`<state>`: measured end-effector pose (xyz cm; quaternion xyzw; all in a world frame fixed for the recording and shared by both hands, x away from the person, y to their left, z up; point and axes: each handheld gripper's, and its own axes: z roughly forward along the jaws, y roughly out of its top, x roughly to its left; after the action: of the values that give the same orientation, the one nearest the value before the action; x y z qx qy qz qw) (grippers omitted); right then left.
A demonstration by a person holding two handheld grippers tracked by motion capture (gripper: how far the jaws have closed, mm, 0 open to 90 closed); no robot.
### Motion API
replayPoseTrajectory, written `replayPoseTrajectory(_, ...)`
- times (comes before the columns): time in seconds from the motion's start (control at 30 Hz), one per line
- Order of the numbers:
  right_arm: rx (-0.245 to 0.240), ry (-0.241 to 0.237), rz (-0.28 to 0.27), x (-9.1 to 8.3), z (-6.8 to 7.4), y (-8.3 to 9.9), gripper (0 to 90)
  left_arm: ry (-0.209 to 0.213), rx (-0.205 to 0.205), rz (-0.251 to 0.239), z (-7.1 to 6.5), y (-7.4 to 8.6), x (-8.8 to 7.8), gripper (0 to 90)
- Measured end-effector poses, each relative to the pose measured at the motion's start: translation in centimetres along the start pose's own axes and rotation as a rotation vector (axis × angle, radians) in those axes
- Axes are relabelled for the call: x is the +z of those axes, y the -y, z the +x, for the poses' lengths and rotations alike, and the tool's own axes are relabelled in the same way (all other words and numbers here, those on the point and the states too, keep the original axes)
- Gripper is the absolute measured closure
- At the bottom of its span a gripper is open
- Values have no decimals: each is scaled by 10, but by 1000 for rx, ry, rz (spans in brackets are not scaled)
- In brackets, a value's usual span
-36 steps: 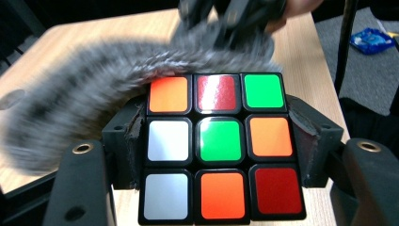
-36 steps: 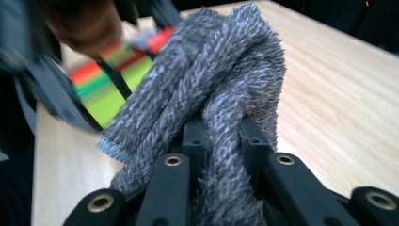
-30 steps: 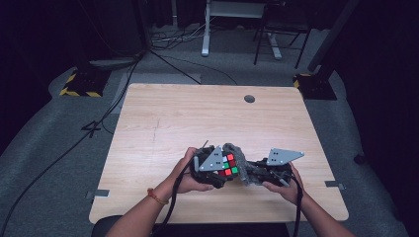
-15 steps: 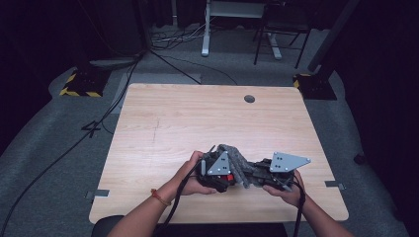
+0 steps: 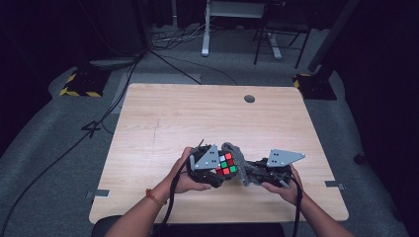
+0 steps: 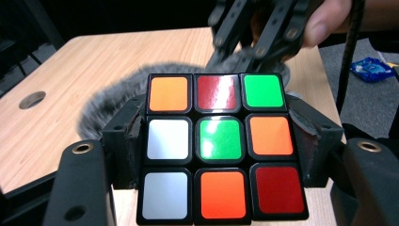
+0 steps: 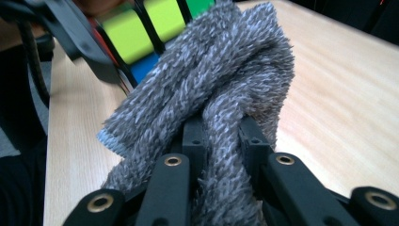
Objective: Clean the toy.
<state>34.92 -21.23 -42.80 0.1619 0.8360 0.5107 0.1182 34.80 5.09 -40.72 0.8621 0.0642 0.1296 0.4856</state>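
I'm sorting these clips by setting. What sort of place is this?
Probably a lab or recording studio: a bare wooden table on grey carpet, cables trailing across the floor, and hazard-striped stand bases in dark surroundings.

A dim lab: lone wooden table [image 5: 163, 118], floor cables [image 5: 170, 61], hazard-striped stand bases [image 5: 79, 86].

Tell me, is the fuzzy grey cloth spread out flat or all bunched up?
Bunched up. The cloth is pinched in thick folds by the right gripper, pressed against the cube.
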Motion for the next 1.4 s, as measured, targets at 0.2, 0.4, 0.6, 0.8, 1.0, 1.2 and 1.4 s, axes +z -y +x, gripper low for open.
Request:
replayPoseTrajectory(0.2,-34,-11,-52,-5,8,-6,773,5,22,33,-3,0,8,330)
replayPoseTrajectory(0.4,-37,-13,-67,-6,9,-9,773,2,34,78,-5,0,16,328)
replayPoseTrajectory(0.6,-42,-25,-68,-4,10,-10,773,-3,45,117,-7,1,21,330)
replayPoseTrajectory(0.8,-37,-8,-60,-5,7,-9,772,-11,25,70,-2,-1,12,333)
replayPoseTrajectory(1.0,13,-3,-13,-4,-4,1,771,-42,14,3,2,-5,-7,333)
replayPoseTrajectory(1.2,64,-25,13,6,-12,11,768,-38,13,-43,2,-7,-15,332)
replayPoseTrajectory(1.4,90,-129,-79,7,-7,9,768,26,-33,-111,5,-6,-14,327)
